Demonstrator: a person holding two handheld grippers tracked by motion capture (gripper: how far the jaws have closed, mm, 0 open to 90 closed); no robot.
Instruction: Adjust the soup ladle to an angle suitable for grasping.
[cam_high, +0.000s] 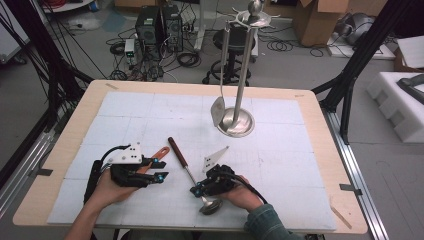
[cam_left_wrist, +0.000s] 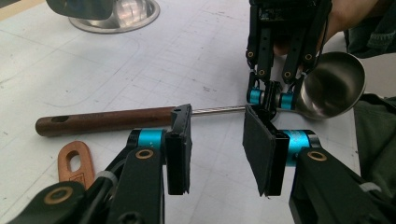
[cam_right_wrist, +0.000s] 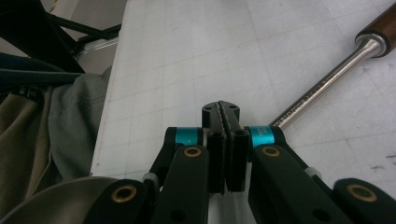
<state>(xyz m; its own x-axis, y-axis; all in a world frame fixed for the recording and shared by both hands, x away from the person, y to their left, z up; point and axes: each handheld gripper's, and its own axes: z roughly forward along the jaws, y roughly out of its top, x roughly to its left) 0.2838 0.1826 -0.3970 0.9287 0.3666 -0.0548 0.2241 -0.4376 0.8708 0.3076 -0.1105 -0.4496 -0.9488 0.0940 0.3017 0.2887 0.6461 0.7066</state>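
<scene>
White gridded mat (cam_high: 150, 125); right tool (cam_high: 197, 190) clamps ladle (cam_high: 186, 168), shaft stamp unreadable.

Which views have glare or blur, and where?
High view: soft overall, small things lack detail. Left gripper view: bright reflections in the ladle bowl; the left claw close to the lens looks slightly soft. Right gripper view: the shut right claw is sharp, the background cloth is blurred.

The right tongs (cam_right_wrist: 226, 140) perhaps hide the ladle (cam_right_wrist: 327, 84) shaft's grip point.

There is one ladle (cam_high: 192, 176) and one orange handle (cam_high: 158, 154) on the table. One stand (cam_high: 240, 75) holds one spatula (cam_high: 218, 107). Two grippers.
</scene>
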